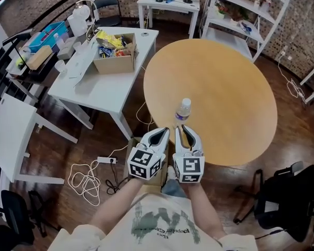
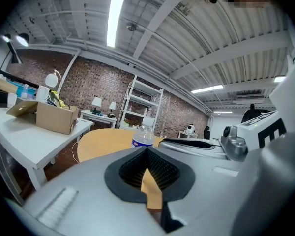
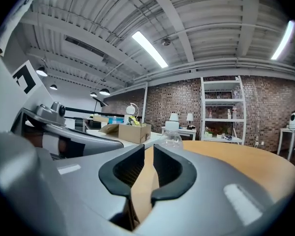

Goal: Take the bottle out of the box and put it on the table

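Note:
A clear water bottle [image 1: 183,109] with a white cap stands upright on the round wooden table [image 1: 225,93], close to its near edge. Both grippers hover side by side just short of it, not touching it. My left gripper [image 1: 163,132] has its jaw tips together and holds nothing. My right gripper [image 1: 183,129] shows a narrow gap with nothing in it. In the left gripper view the bottle [image 2: 143,134] rises just beyond the left gripper [image 2: 147,150]. In the right gripper view the bottle [image 3: 170,134] stands just past the right gripper [image 3: 148,149]. The open cardboard box [image 1: 115,57] sits on the white table.
The white table [image 1: 102,88] with the box stands left of the round table. A cluttered dark bench [image 1: 36,51] is further left. A white shelf unit [image 1: 251,9] and a small desk with lamps [image 1: 167,4] stand at the back. Cables [image 1: 86,179] and a black chair [image 1: 288,200] are on the floor.

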